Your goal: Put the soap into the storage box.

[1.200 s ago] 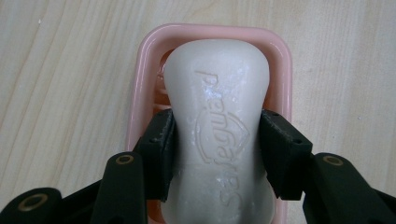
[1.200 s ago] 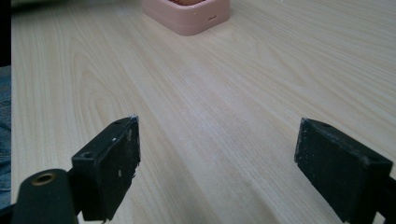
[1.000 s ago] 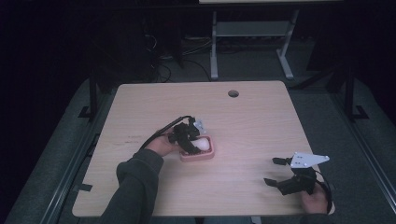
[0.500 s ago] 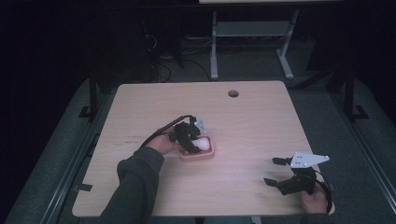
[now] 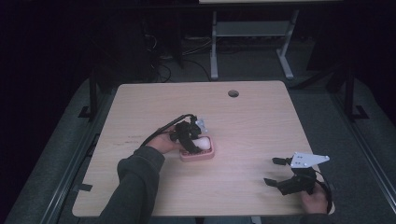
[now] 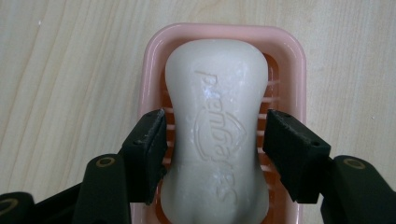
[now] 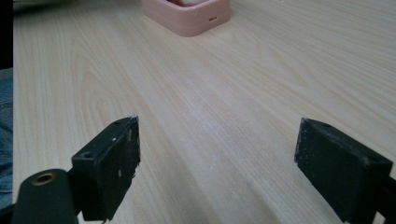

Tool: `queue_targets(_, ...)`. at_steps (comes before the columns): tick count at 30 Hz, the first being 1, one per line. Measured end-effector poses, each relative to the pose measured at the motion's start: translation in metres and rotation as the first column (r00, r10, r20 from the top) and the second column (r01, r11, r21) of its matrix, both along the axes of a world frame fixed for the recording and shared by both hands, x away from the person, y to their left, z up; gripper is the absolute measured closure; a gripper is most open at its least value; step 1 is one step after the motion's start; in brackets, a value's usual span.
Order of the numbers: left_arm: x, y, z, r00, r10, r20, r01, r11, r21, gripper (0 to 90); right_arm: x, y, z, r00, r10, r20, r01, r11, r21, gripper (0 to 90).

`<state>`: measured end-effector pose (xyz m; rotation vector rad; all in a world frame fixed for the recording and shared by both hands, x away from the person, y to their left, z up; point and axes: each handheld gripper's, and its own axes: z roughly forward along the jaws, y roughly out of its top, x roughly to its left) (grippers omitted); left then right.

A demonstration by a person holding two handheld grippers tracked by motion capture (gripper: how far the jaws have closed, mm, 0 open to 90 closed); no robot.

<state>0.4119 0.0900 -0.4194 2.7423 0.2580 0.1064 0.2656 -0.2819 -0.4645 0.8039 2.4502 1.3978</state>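
Left claw (image 6: 215, 144) jaws just opened, released; white waisted soap bar (image 6: 217, 126) between pads, slight gaps, resting in pink plastic soap dish (image 6: 294, 60). Right claw (image 7: 219, 163) spread wide over wooden counter (image 7: 233, 93), unmoved since earlier.

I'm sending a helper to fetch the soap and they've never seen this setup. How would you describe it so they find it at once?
Start at the light wooden table and go to the pink dish near its middle, where the left claw hovers. The soap lies in that dish between the claw's jaws: a white, waisted bar with raised lettering, the one pale thing there.
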Motion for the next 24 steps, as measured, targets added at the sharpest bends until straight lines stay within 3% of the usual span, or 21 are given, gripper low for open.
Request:
queue_targets(19,-0.012,0.021,0.017,0.9991,0.039,0.017,-0.037,0.9958,-0.084,36.9,0.0,0.001,0.001,1.0,-0.006,0.002,0.006,1.0,-0.005,13.5)
queue_targets(24,-0.016,0.024,0.023,0.9989,0.033,0.034,-0.03,0.996,-0.084,36.6,0.0,0.001,0.001,1.0,-0.006,0.005,0.006,1.0,-0.007,13.5)
